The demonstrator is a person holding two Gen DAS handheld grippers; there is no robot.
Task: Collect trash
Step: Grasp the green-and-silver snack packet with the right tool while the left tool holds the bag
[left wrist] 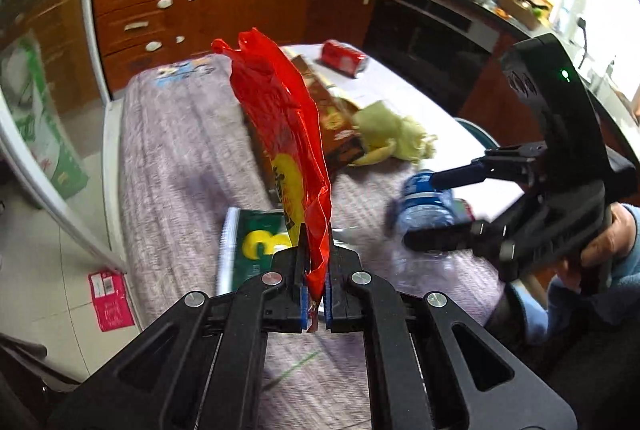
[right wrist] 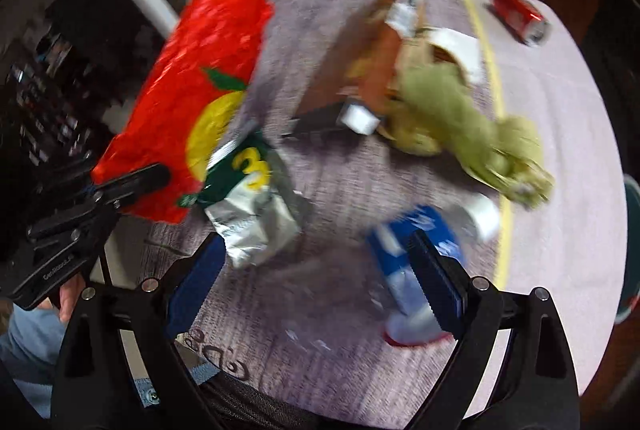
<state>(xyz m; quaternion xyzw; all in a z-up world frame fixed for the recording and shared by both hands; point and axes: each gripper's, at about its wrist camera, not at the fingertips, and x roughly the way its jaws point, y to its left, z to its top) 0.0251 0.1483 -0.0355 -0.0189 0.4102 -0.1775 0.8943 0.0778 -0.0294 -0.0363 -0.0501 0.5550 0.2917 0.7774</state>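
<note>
Mid-collection: left gripper (left wrist: 316, 282) clenched on crinkly red plastic wrapper (left wrist: 280, 117) raised over mauve-clothed table (right wrist: 340, 330), right gripper (right wrist: 316, 282) released around blue-labelled clear plastic bottle (right wrist: 412, 262) toward four o'clock; closing there probably next.

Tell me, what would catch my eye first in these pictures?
The bright red plastic bag, pinched in the left hand-held gripper and lifted above the table. Next comes the litter on the cloth: a green packet, a blue-labelled bottle near the open right hand-held gripper, and a red can at the far edge.
</note>
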